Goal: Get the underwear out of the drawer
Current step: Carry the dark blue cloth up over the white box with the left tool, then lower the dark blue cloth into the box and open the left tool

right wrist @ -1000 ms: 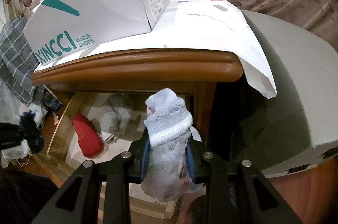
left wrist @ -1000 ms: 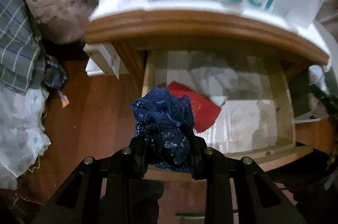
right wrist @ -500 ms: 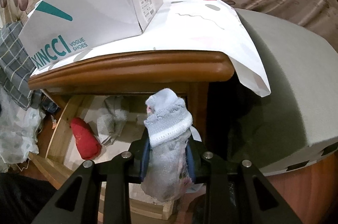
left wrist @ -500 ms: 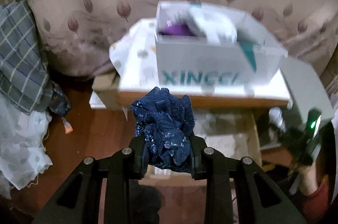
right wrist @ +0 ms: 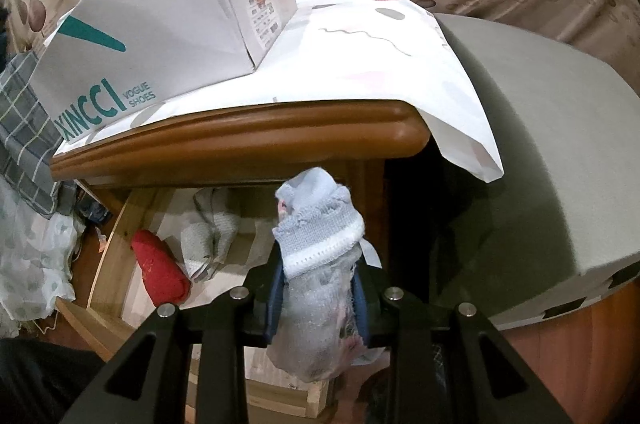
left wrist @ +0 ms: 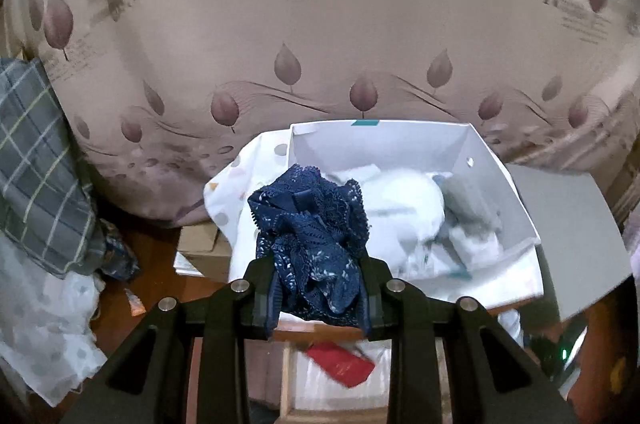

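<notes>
My left gripper (left wrist: 318, 288) is shut on a bunched navy lace underwear (left wrist: 310, 224), held high above the open white shoe box (left wrist: 508, 184), whose inside shows several pale folded garments. Below it the open wooden drawer (left wrist: 286, 384) shows a red item (left wrist: 340, 364). My right gripper (right wrist: 318, 290) is shut on a pale blue-and-white underwear (right wrist: 320, 244), held in front of the open drawer (right wrist: 108, 244), which lies under the brown nightstand top (right wrist: 240, 140). In that drawer lie a red item (right wrist: 160, 270) and a grey garment (right wrist: 208, 232).
The white XINCCI shoe box (right wrist: 160, 36) stands on a patterned white cloth (right wrist: 380, 56) over the nightstand. A grey mattress (right wrist: 540, 144) lies to the right. A plaid cloth (left wrist: 36, 164) and a white dotted fabric (left wrist: 36, 324) pile on the wooden floor at left. A leaf-print curtain (left wrist: 320, 24) hangs behind.
My left gripper has risen with the navy underwear from drawer level to above the shoe box, now looking into it. The right gripper has stayed put.
</notes>
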`<state>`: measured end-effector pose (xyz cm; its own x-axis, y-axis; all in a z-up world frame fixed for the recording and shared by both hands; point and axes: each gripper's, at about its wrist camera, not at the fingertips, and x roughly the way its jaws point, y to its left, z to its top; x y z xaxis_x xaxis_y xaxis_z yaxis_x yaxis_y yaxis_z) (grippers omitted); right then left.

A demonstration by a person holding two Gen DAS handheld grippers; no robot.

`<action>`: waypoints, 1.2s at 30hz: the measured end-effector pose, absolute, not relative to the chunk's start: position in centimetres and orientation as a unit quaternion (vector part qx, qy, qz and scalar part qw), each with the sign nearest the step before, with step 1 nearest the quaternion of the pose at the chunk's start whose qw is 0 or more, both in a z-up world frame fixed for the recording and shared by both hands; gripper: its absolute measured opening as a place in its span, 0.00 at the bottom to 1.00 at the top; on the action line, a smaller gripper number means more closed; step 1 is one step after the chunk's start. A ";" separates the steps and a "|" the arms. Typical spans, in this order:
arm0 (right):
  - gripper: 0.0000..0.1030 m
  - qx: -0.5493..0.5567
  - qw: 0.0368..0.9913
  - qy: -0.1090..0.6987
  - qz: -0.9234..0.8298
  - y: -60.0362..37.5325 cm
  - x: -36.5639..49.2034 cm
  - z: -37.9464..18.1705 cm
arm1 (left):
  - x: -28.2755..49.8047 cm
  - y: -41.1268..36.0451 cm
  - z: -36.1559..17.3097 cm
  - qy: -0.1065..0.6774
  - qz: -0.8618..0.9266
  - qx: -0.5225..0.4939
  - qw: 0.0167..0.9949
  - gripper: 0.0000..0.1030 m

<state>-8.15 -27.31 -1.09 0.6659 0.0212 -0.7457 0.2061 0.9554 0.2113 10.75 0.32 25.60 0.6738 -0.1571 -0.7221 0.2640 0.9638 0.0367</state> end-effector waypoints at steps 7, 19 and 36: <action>0.28 0.153 0.900 0.405 -0.054 -27.9 -8.1 -1.1 | 15.7 -1.7 22.3 0.418 -0.102 0.082 0.899 0.25; 0.28 0.155 0.897 0.411 -0.054 -27.8 -7.8 -1.3 | 19.1 -2.3 17.2 0.453 -0.091 0.096 0.881 0.28; 0.28 0.138 0.898 0.413 -0.064 -27.5 -7.8 -1.4 | 14.8 -3.0 20.2 0.416 -0.108 0.139 0.892 0.67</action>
<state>-7.81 -27.47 -1.41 0.6503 0.0002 -0.7596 0.2287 0.9535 0.1960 14.82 -3.03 20.21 0.6315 -0.0763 -0.7717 0.3075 0.9382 0.1588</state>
